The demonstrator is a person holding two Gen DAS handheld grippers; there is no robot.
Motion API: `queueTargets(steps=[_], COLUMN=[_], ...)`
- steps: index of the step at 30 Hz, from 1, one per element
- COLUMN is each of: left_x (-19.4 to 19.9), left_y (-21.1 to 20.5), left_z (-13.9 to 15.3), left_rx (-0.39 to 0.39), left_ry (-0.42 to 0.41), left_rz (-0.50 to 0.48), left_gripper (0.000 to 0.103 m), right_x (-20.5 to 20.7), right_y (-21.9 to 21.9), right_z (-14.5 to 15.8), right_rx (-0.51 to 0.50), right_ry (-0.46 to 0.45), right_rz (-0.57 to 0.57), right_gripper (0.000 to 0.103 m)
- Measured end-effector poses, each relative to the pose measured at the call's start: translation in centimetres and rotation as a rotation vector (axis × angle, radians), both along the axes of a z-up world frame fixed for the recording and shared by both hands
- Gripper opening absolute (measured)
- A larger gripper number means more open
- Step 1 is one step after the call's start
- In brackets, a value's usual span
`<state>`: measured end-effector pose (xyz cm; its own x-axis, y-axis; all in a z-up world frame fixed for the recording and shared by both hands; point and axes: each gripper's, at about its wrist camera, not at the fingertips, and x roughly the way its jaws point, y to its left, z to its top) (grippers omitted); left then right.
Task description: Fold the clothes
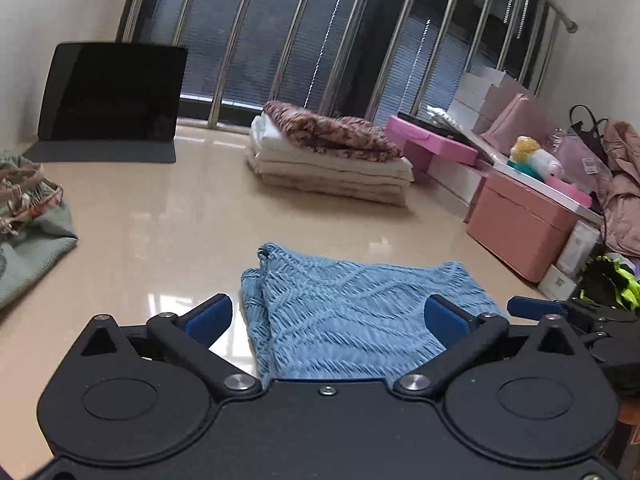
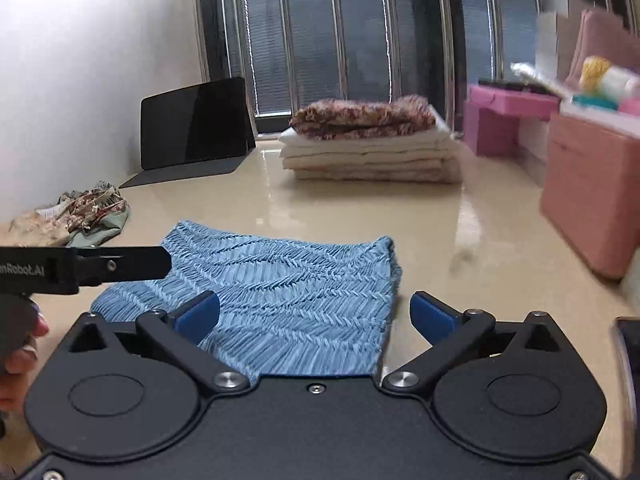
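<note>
A folded light-blue knit garment [image 1: 344,312] lies flat on the glossy beige tabletop [image 1: 160,220]; it also shows in the right wrist view [image 2: 280,292]. My left gripper [image 1: 328,316] is open, hovering over the garment's near edge with nothing between its blue pads. My right gripper [image 2: 314,312] is open and empty over the garment's near right part. The left gripper's body [image 2: 80,268] shows at the left of the right wrist view. The right gripper's blue fingertip [image 1: 536,308] shows at the right of the left wrist view.
A stack of folded cream and brown-patterned cloths [image 1: 332,156] sits at the back by the window bars. A black tablet [image 1: 112,96] stands back left. Crumpled floral and green clothes [image 1: 28,220] lie at the left. Pink boxes [image 1: 520,224] and clutter line the right side.
</note>
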<state>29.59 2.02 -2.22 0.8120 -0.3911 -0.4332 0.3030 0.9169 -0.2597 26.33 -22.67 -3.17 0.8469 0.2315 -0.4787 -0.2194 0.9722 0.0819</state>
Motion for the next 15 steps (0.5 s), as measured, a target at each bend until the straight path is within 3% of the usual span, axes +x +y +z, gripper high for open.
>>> queueTargets(steps=[7,15], left_x=[-2.8,-5.8], left_y=[-0.6,-1.1], left_z=[0.3,0.2], left_rx=[0.095,0.136], left_ry=[-0.003,0.022], left_rz=[0.042,0.058], left_gripper=[0.103,0.103], right_x=[-2.2,-5.0], right_y=[-0.3,-0.5], right_z=[0.2,-0.2], right_rx=[-0.034,-0.006], right_ry=[0.035,0.080], right_rz=[-0.045,-0.074], right_gripper=[0.103,0.103])
